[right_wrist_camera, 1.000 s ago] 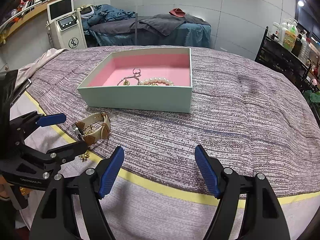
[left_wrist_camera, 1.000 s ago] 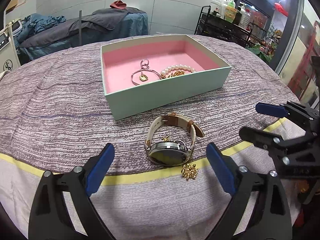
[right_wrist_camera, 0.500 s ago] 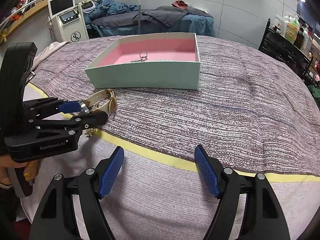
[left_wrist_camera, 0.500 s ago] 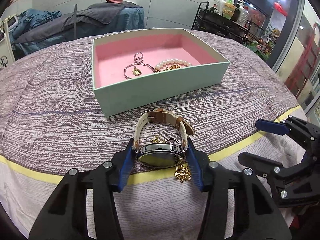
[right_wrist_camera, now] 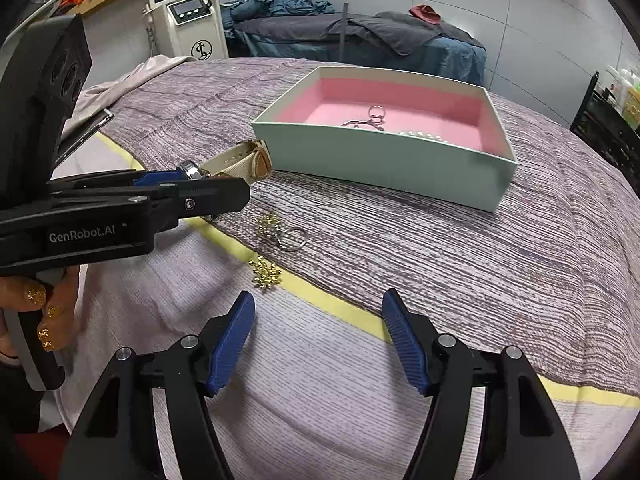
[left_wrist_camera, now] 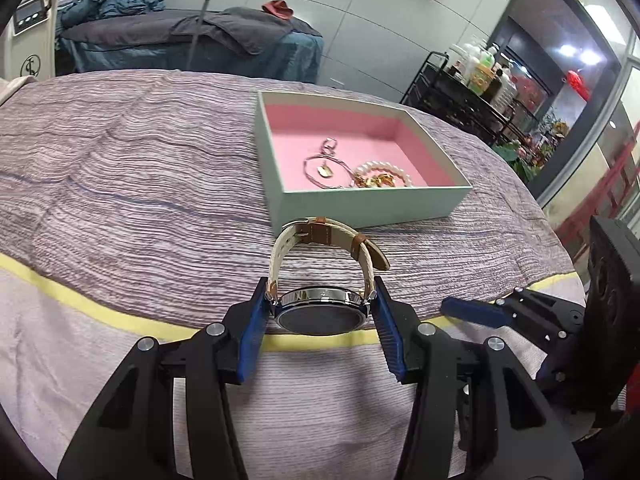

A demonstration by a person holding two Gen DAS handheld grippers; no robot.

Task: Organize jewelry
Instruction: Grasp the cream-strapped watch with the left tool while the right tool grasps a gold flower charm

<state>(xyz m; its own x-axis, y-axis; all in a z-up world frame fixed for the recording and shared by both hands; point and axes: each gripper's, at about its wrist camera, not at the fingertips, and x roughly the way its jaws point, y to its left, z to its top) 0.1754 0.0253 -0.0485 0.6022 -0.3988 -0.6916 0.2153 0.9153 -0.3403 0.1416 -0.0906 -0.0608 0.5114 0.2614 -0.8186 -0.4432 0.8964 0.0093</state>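
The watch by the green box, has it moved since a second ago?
Yes. The watch is clamped in the left tongs and lifted off the cloth; the gold charms it lay against remain below, near the yellow stripe.

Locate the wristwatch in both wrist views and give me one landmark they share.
Left wrist view: the wristwatch sits low at centre, its case clamped in the left gripper, strap looping up toward the box.
Right wrist view: at left of middle, only its crown and cream strap show beyond that gripper.
Shared landmark: the mint box with pink lining.
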